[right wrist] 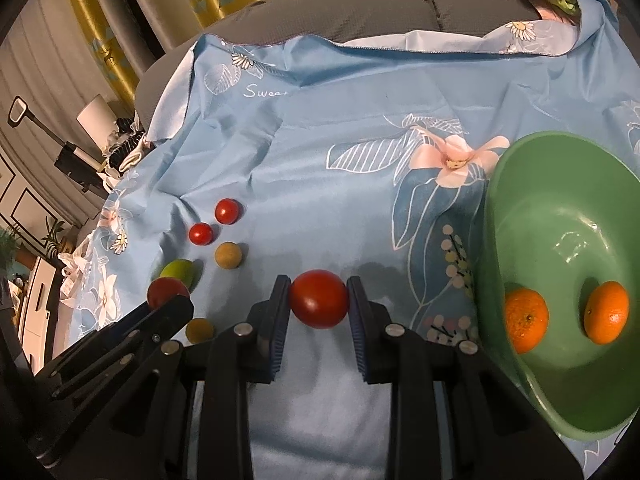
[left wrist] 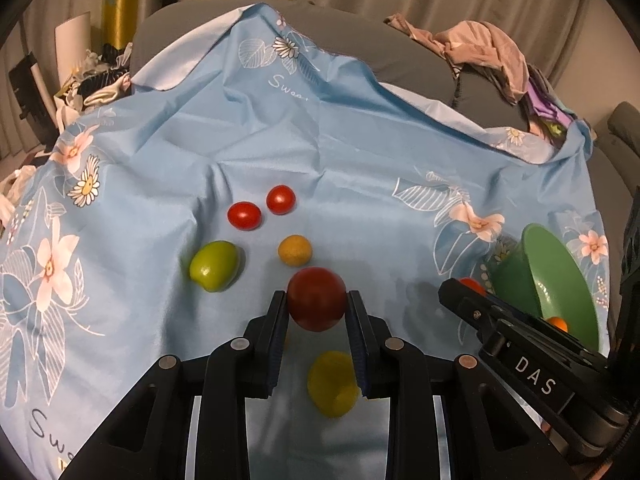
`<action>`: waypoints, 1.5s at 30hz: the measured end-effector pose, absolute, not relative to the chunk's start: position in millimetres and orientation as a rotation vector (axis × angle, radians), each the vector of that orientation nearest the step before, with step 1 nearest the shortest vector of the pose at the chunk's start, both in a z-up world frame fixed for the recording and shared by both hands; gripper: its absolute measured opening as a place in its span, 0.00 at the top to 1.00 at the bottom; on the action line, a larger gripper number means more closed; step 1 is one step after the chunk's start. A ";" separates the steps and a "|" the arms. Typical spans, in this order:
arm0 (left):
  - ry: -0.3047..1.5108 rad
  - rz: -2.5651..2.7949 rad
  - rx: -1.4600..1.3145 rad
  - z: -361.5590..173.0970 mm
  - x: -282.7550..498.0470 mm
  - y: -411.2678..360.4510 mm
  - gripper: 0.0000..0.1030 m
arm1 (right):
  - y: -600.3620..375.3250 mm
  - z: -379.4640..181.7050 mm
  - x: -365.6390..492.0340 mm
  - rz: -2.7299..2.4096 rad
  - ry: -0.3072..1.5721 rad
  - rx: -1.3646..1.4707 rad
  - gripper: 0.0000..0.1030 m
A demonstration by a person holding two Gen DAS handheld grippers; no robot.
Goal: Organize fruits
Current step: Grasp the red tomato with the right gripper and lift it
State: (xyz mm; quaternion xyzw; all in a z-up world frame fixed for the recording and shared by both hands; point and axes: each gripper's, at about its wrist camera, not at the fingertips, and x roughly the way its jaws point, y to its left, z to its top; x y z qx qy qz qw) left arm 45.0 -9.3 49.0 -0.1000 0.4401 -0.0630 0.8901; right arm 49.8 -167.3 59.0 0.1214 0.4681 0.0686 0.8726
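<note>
Fruits: we hold two; two oranges (right wrist: 525,321) already lie in the bowl (right wrist: 560,184); the others lie loose on the cloth (left wrist: 320,140).
Right claw (right wrist: 319,300): clenched on a red tomato (right wrist: 319,298), both pads touching its sides.
Left claw (left wrist: 317,300): clenched on a dark red fruit (left wrist: 317,298), lifted over a yellow fruit (left wrist: 332,384).
Bowl from right claw: to our right, just beside it, rim tilted toward us.
Bowl from left claw: well apart, with the right claw between.
Nearer hand: we judge the right one, so its tomato should go sideways over the near rim first.
Long axis: none that matters; the tomato is round.
Risk: we may clip the tilted rim.
</note>
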 end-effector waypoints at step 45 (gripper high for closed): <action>0.738 -0.239 -0.176 97.1 7.6 -33.5 0.72 | -180.4 118.3 8.2 0.151 0.772 0.255 0.71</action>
